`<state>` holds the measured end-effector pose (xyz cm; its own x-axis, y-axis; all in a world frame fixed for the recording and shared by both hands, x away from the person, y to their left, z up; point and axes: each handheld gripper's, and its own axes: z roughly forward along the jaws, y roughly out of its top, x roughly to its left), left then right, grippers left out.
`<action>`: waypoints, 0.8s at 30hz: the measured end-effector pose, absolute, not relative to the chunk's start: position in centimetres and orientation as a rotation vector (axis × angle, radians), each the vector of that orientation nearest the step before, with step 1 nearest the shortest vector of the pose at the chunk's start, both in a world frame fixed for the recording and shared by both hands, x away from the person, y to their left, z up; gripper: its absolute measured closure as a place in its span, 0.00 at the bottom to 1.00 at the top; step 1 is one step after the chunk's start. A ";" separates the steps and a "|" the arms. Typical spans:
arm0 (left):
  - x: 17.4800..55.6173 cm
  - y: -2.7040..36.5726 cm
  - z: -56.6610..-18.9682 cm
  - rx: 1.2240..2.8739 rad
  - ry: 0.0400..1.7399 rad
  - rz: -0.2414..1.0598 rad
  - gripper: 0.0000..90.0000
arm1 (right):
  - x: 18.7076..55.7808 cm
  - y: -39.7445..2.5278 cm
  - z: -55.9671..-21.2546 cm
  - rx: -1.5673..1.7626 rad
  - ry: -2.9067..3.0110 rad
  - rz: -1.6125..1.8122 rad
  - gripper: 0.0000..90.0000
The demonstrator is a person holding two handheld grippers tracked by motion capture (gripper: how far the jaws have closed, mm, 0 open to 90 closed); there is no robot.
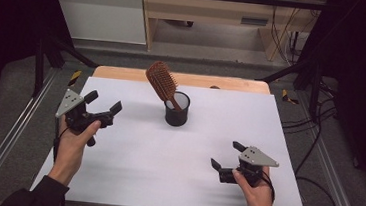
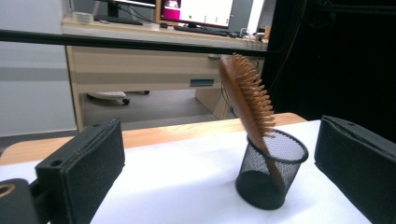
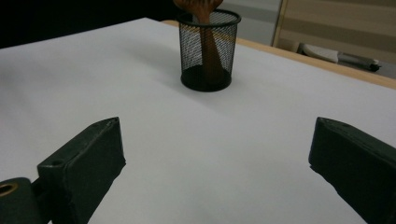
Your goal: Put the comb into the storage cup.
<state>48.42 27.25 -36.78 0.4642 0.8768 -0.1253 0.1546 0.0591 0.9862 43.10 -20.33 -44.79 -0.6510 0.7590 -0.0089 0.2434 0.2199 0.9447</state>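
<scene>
A brown wooden hairbrush point(image 1: 162, 80) stands handle-down in a black mesh cup point(image 1: 177, 110) near the back middle of the white table top point(image 1: 166, 157), leaning to the left. The left gripper view shows the brush point(image 2: 247, 98) tilted in the cup point(image 2: 271, 172); the right gripper view shows its handle point(image 3: 208, 46) inside the cup point(image 3: 208, 51). My left gripper point(image 1: 103, 103) is held open at the table's left, empty, well left of the cup. My right gripper point(image 1: 225, 154) rests open at the front right, empty.
A wooden strip point(image 1: 123, 72) edges the table's far side. Metal frame rails point(image 1: 12, 133) run along both sides. A desk with a monitor point(image 2: 196, 11) stands beyond the table. Cables point(image 1: 318, 145) lie on the floor at right.
</scene>
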 end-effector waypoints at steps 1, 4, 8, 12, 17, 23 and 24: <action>48.2 27.7 -37.0 1.423 0.976 0.706 0.02 | 43.0 -20.4 -44.6 0.927 2.008 1.441 0.04; 47.6 29.0 -37.5 1.421 0.987 0.720 0.02 | 43.1 -20.9 -44.3 0.956 1.974 1.462 0.04; 46.8 30.5 -38.0 1.430 0.995 0.742 0.02 | 43.5 -21.4 -44.1 0.968 1.968 1.453 0.04; 45.8 31.6 -38.5 1.420 1.001 0.750 0.02 | 43.5 -22.0 -43.7 0.966 1.959 1.436 0.04; 44.7 32.4 -39.2 1.423 1.004 0.756 0.02 | 43.2 -23.2 -43.7 0.958 1.931 1.426 0.04; 43.6 32.8 -40.1 1.420 1.009 0.755 0.02 | 42.7 -24.5 -43.7 0.967 1.901 1.426 0.04; 43.4 32.8 -40.3 1.423 1.010 0.753 0.02 | 42.6 -24.6 -43.7 0.968 1.899 1.426 0.04</action>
<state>43.43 32.80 -40.25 0.4183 0.9016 -0.1100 0.1520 0.0499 0.9871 42.59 -24.61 -43.70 -0.5762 0.8171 -0.0181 0.2106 0.1699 0.9627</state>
